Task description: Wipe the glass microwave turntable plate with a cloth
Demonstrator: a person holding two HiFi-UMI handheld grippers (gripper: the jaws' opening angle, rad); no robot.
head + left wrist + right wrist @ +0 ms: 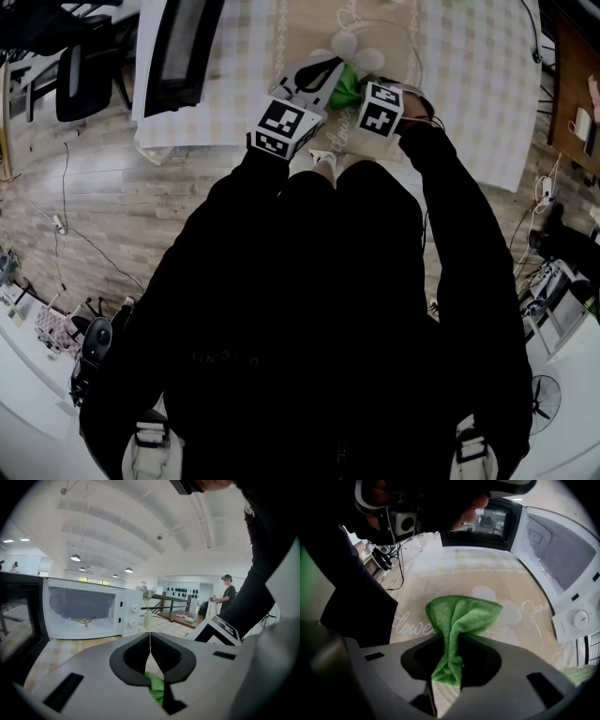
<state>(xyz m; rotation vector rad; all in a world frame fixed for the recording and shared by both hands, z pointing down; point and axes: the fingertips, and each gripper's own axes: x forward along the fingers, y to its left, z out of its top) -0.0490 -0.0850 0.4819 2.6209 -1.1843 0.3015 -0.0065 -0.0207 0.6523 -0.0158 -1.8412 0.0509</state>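
The green cloth (461, 613) is pinched in my right gripper (449, 644), which is shut on it. The cloth's free end fans out over the clear glass turntable plate (536, 630), which seems to lie flat on the table, its print showing through. In the head view the cloth (345, 86) shows between the two marker cubes. My left gripper (150, 641) hovers just above it, pointing at the microwave. Its jaws are pressed together with nothing visible between them. A bit of cloth (157, 688) shows below them. The head view shows the left gripper (328, 67) beside the right gripper (361, 94).
A white microwave (84, 613) stands on the table with its door (18, 616) swung open and its roller ring inside. A vase of flowers (147, 616) stands to its right. The checked tablecloth (469, 84) covers the table; a chair (84, 75) stands left. A person (228, 592) stands far off.
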